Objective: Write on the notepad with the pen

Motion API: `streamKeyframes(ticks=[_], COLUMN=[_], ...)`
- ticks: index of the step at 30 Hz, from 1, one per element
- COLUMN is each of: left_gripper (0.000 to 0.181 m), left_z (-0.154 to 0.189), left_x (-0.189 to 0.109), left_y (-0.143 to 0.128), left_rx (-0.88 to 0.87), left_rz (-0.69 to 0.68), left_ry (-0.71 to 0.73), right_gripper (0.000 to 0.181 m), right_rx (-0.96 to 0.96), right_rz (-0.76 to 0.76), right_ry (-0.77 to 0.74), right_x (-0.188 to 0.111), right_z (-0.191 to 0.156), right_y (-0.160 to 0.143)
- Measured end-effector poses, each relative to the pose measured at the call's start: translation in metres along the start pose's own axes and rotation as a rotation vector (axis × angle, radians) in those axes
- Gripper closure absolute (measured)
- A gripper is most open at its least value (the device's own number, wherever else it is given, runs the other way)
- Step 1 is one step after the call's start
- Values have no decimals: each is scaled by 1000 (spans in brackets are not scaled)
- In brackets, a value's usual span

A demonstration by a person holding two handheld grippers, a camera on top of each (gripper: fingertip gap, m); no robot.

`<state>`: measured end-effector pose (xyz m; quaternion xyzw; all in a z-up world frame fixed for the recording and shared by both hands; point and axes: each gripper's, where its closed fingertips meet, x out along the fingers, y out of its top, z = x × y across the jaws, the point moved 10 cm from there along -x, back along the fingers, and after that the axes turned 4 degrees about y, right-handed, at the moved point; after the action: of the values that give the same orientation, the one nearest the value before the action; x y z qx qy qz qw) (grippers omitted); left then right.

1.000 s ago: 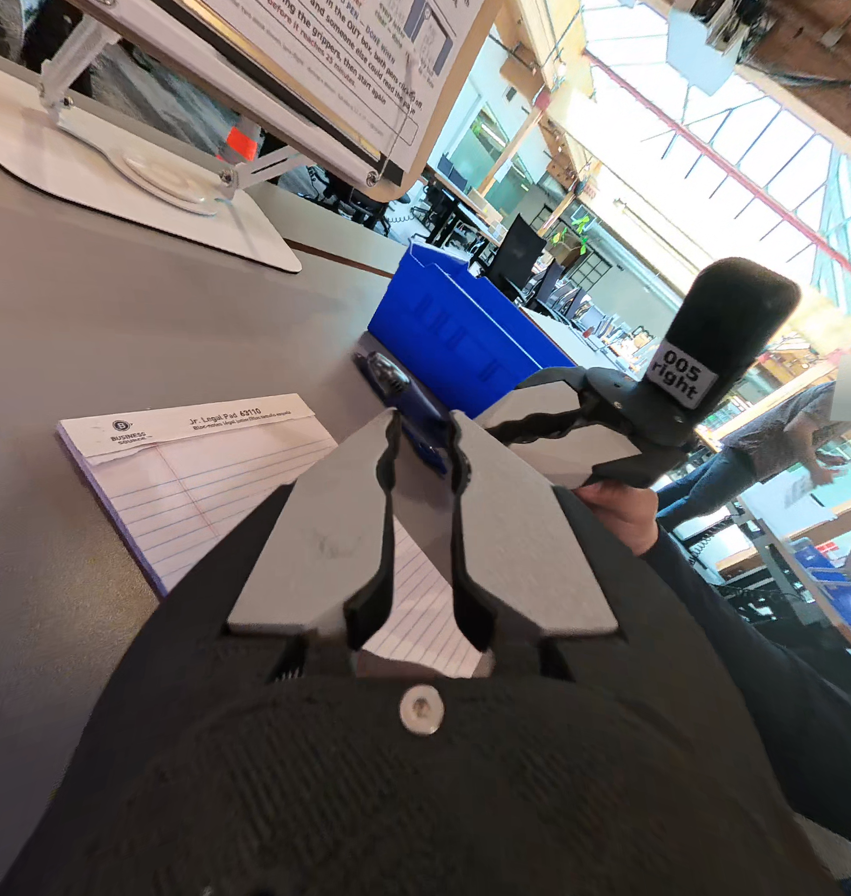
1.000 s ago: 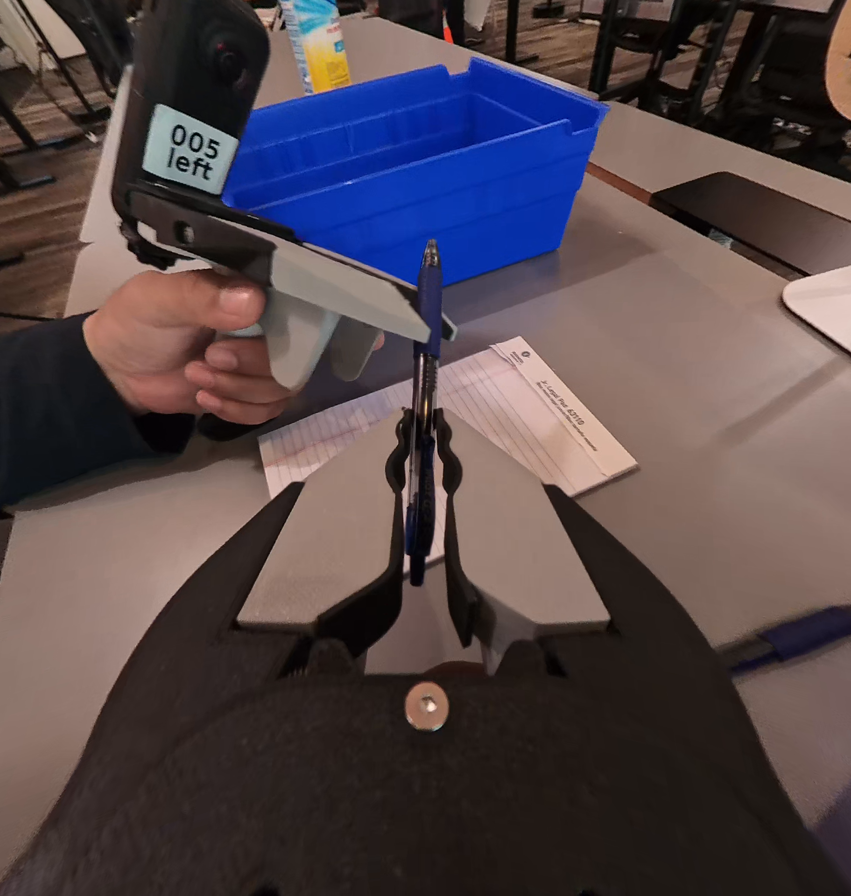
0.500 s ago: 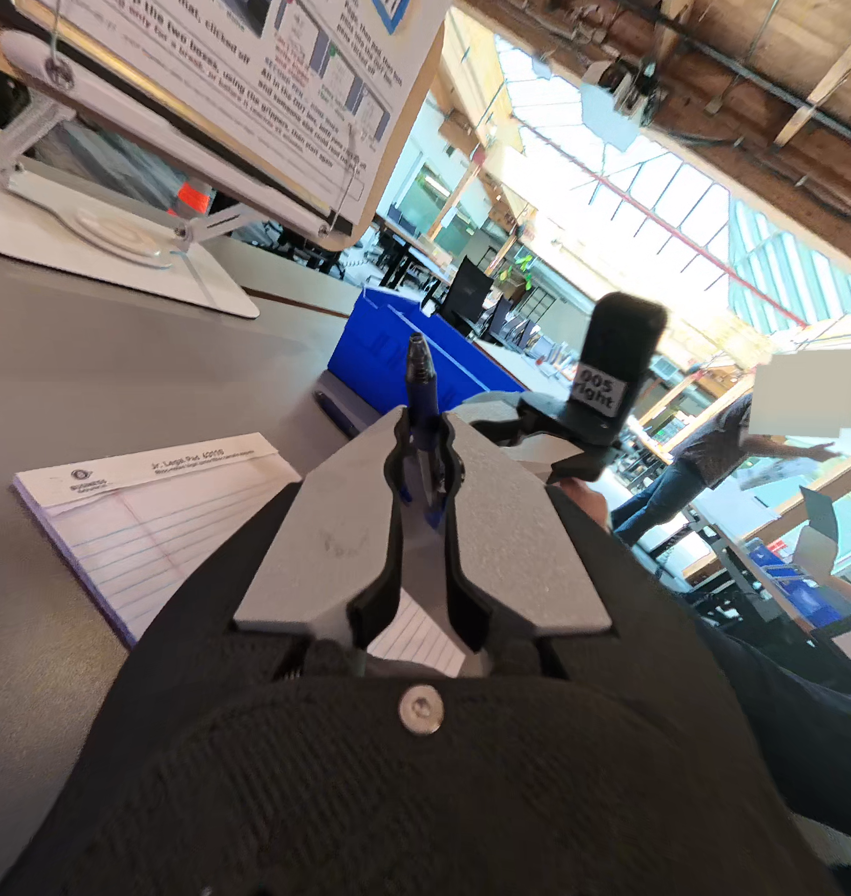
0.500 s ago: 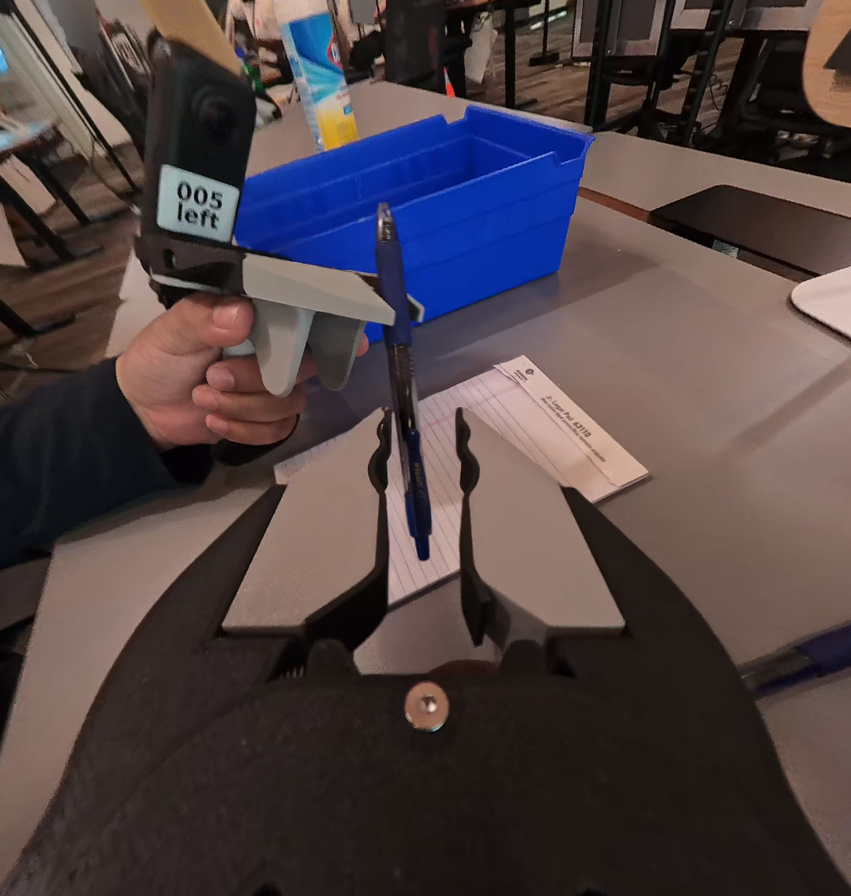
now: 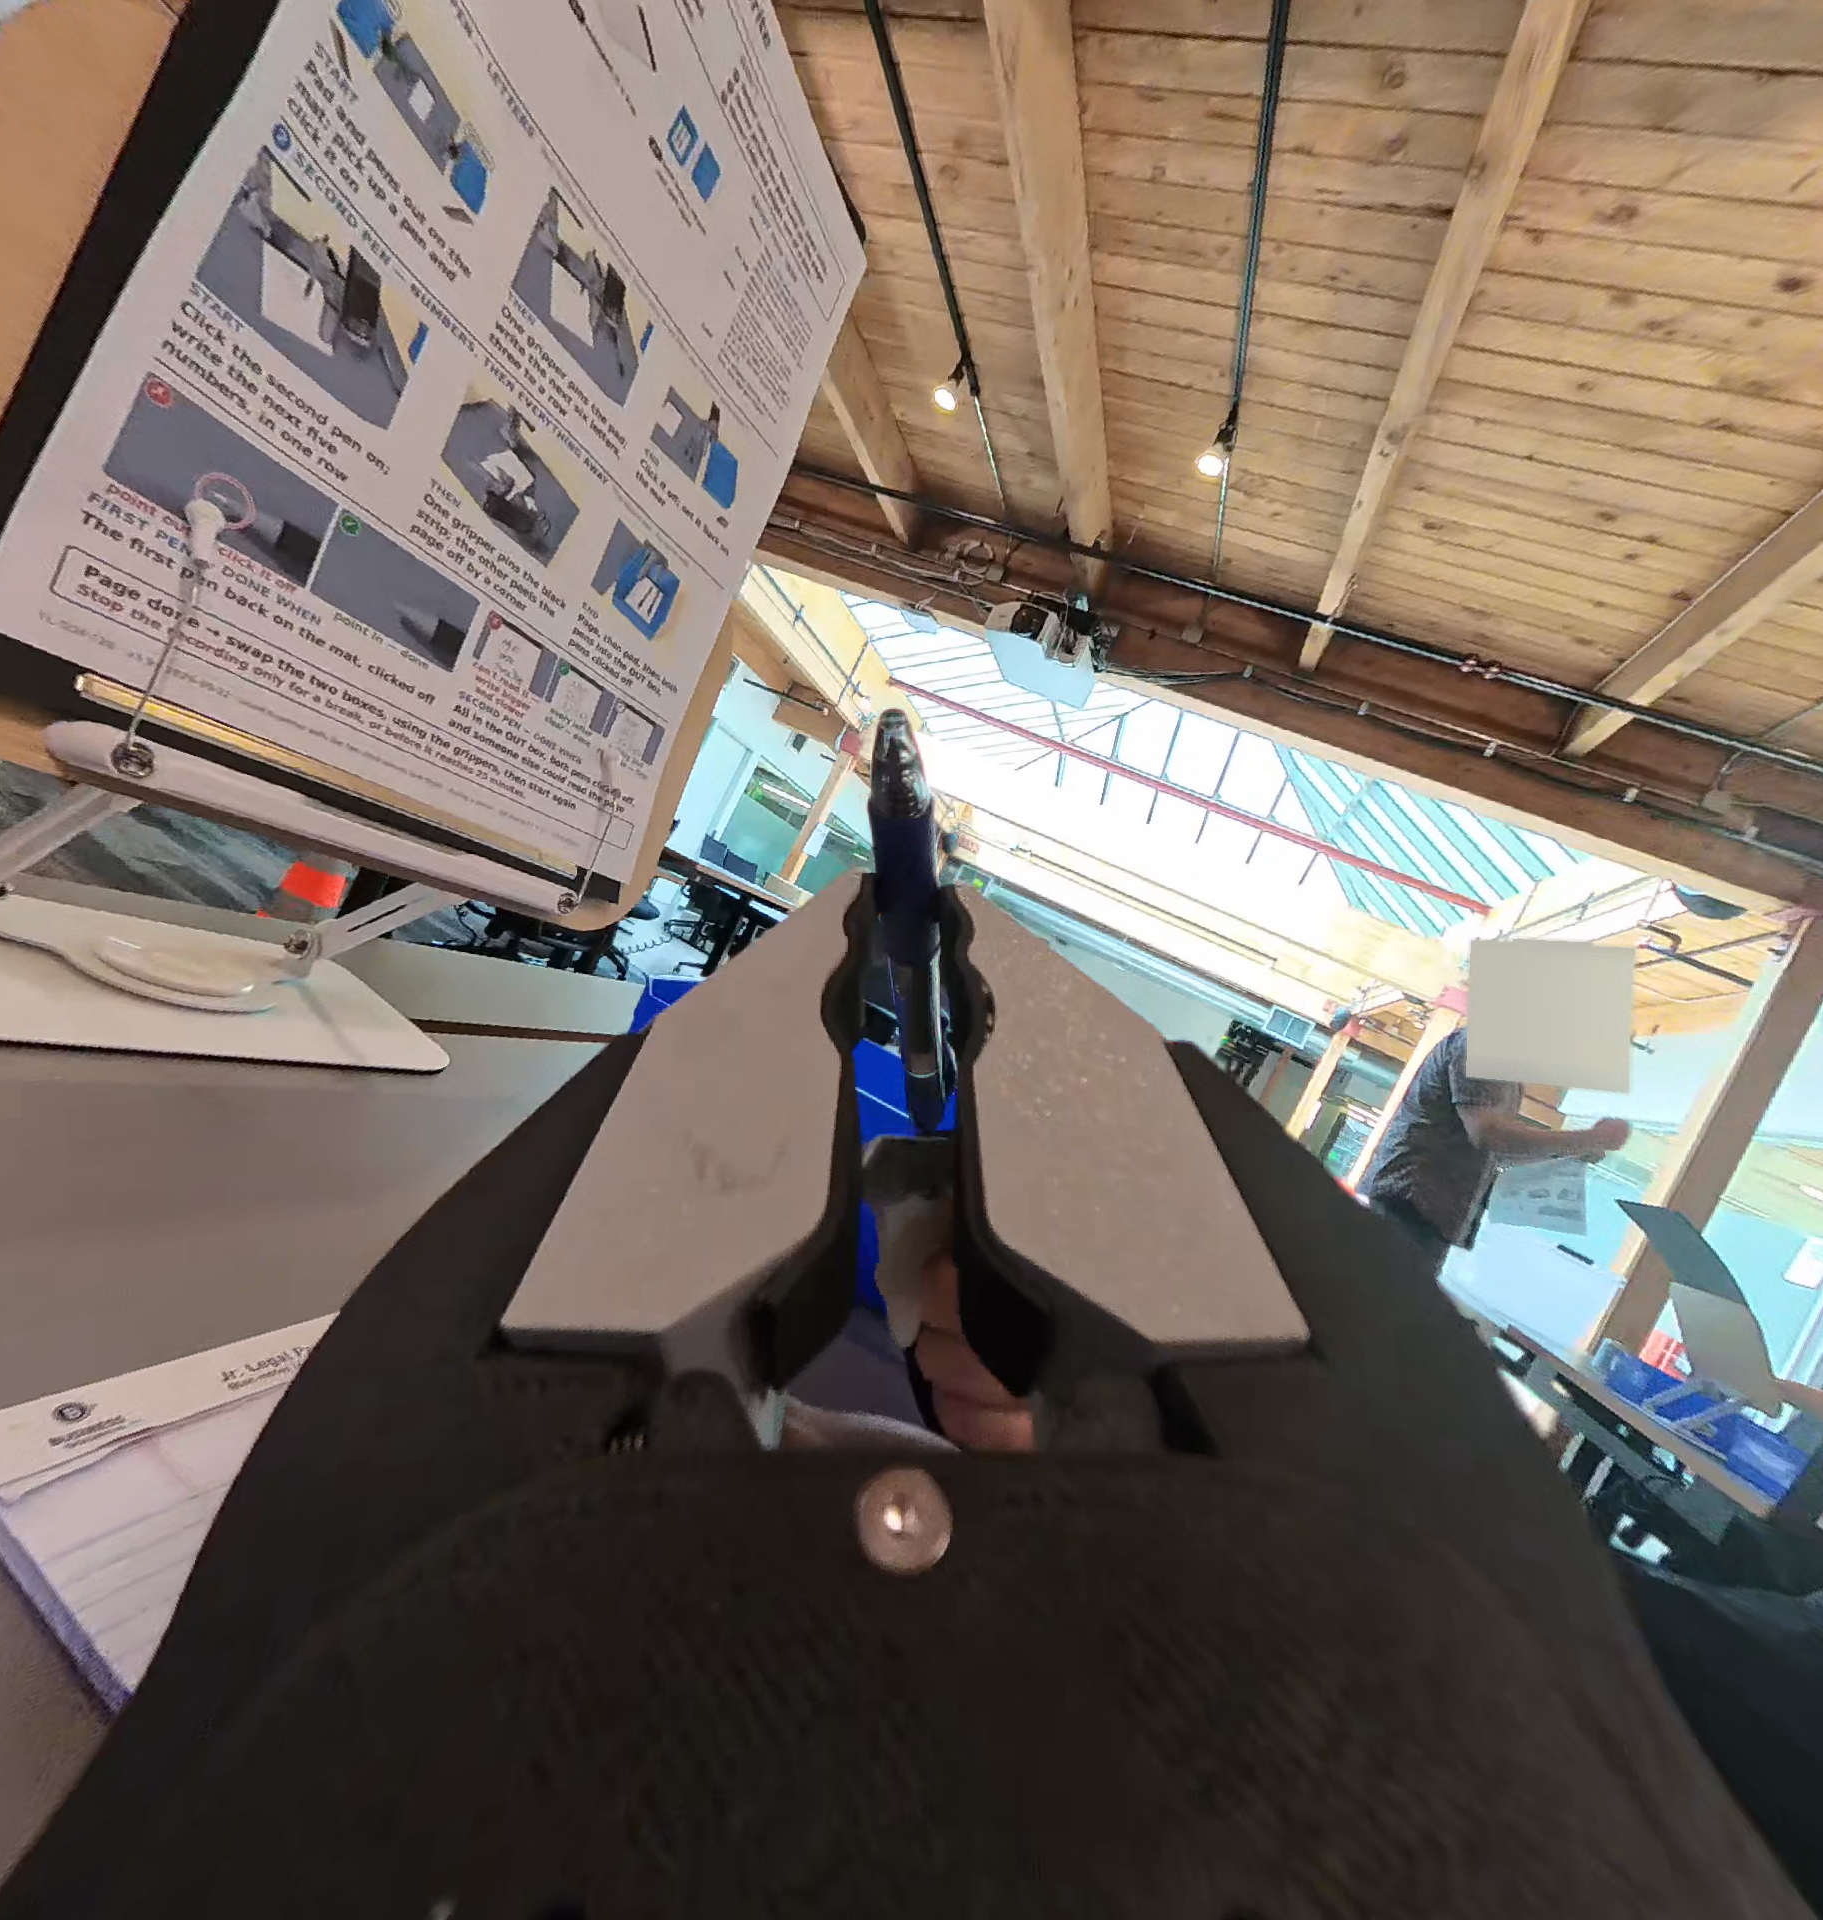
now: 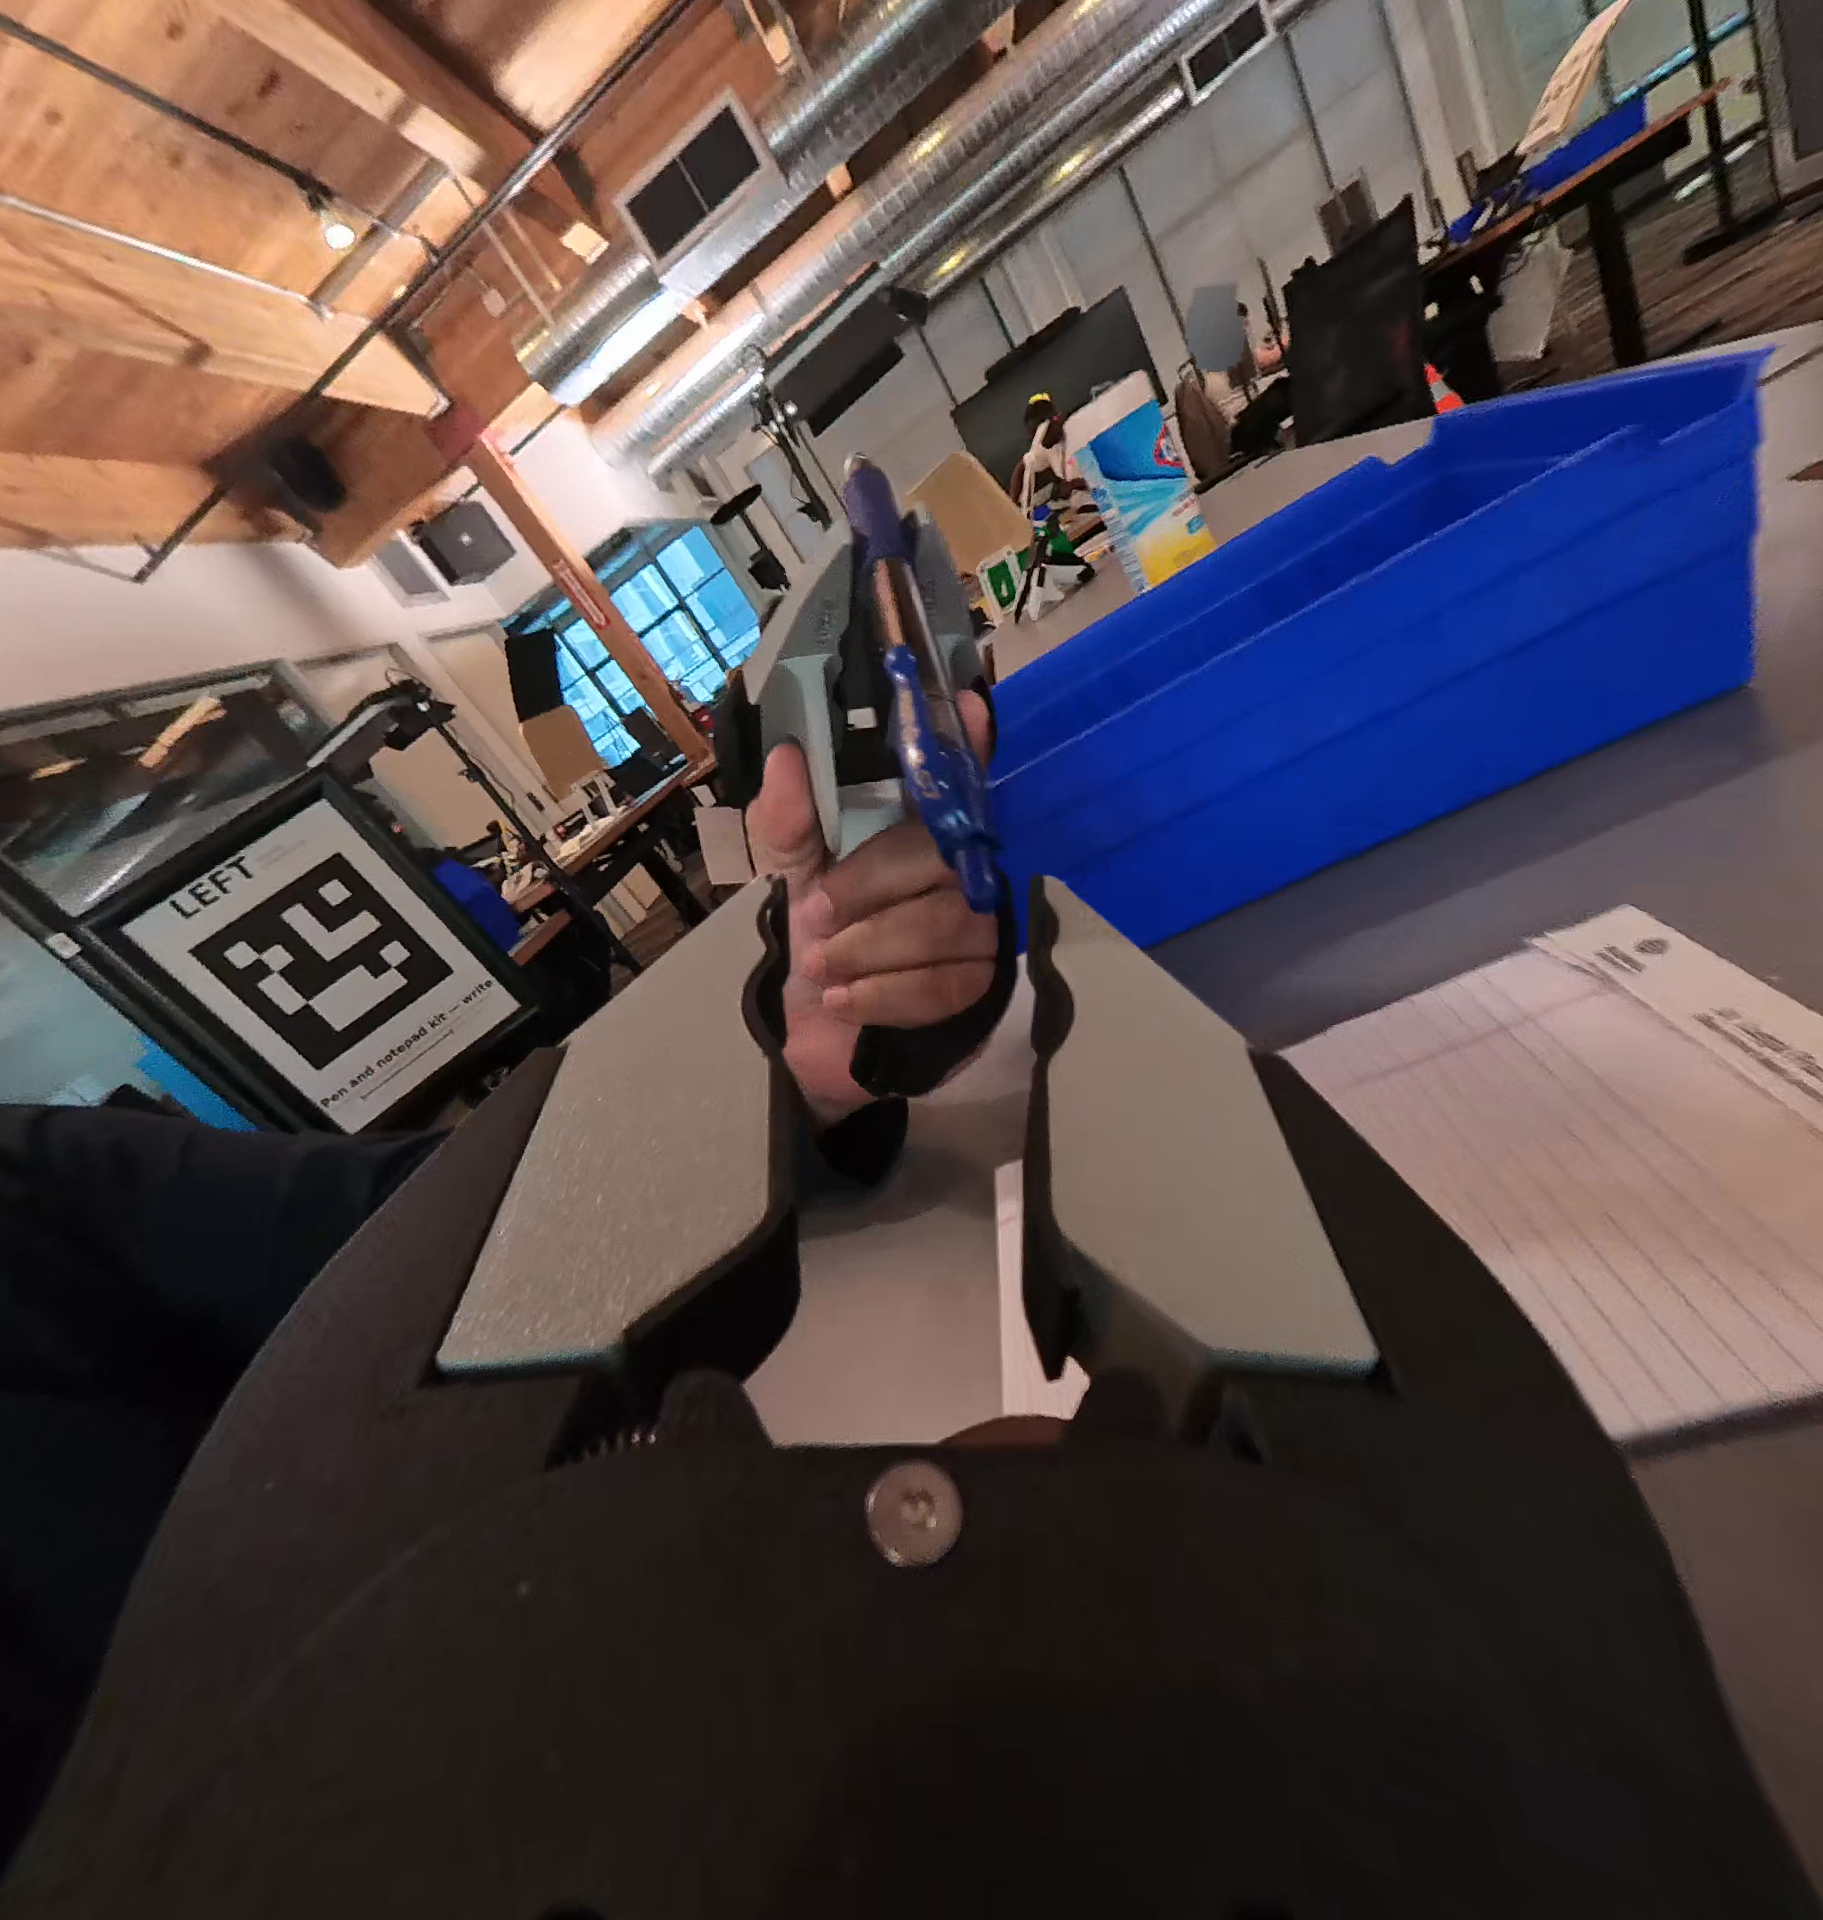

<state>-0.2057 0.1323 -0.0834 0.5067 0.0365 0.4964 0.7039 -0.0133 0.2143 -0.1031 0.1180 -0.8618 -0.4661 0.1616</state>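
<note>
My left gripper (image 5: pixel 907 935) is shut on a blue pen (image 5: pixel 905 852), which stands up between the pads with its dark tip pointing at the ceiling. The right wrist view shows the same pen (image 6: pixel 912 665) clamped in the left gripper (image 6: pixel 886 582), its clip end hanging down. My right gripper (image 6: pixel 896 935) is open and empty, just below that pen and apart from it. The white lined notepad (image 6: pixel 1572 1164) lies on the grey table at the right. In the left wrist view the notepad (image 5: pixel 86 1496) shows at the lower left.
A blue bin (image 6: pixel 1406 644) stands on the table (image 6: pixel 1665 810) behind the notepad. A white stand (image 5: pixel 190 987) holding an instruction sheet (image 5: pixel 439 343) stands at the left. A wipes canister (image 6: pixel 1146 488) stands beyond the bin. A person (image 5: pixel 1447 1132) stands far off at the right. My right fingertips sit around 8 cm from my left ones.
The pen passed from my right gripper to my left: the left pads shut on it, the right pads opened and drew back. The left gripper then tilted upward with the pen.
</note>
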Motion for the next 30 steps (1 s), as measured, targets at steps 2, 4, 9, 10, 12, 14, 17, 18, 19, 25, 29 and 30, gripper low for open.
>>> streamKeyframes(ticks=[2, 4, 9, 10, 12, 14, 17, 18, 19, 25, 29, 30], left_gripper=[171, 171, 171, 172, 172, 172, 171, 171, 171, 171, 172, 172], left_z=[2, 3, 4, 4, 3, 0, 0, 0, 1, -1, -5, -4], left_x=[3, 5, 11, 12, 14, 14, 15, 16, 16, 12, 5, 5], left_y=[-4, -6, -16, -18, -21, -22, -25, -26, -27, -22, -12, -11], left_rx=[9, 2, 15, 18, 0, -28, -28, -29, -27, -17, -41, -33], left_rz=[-14, -29, -109, -132, -143, -153, -176, -182, -187, -146, -67, -57], left_ry=[-12, -25, -22, -20, -24, -22, -19, -23, -25, -5, 8, 13], right_gripper=[141, 148, 160, 159, 162, 170, 181, 181, 181, 181, 170, 168], right_rx=[-29, -31, 23, 28, 32, 11, -32, -40, -47, -76, -83, -82], right_rz=[72, 166, 281, 294, 305, 296, 283, 279, 274, 306, 280, 262], right_ry=[1, -6, -26, -32, -40, -64, -92, -91, -95, -92, -64, -66], right_x=[7, 5, -10, -12, -15, -16, -17, -17, -18, -32, -35, -33], right_z=[-5, -7, 1, 2, 3, 3, 0, -1, -2, -4, -7, -7], right_y=[2, 6, 10, 11, 11, 12, 12, 13, 14, 20, 21, 20])
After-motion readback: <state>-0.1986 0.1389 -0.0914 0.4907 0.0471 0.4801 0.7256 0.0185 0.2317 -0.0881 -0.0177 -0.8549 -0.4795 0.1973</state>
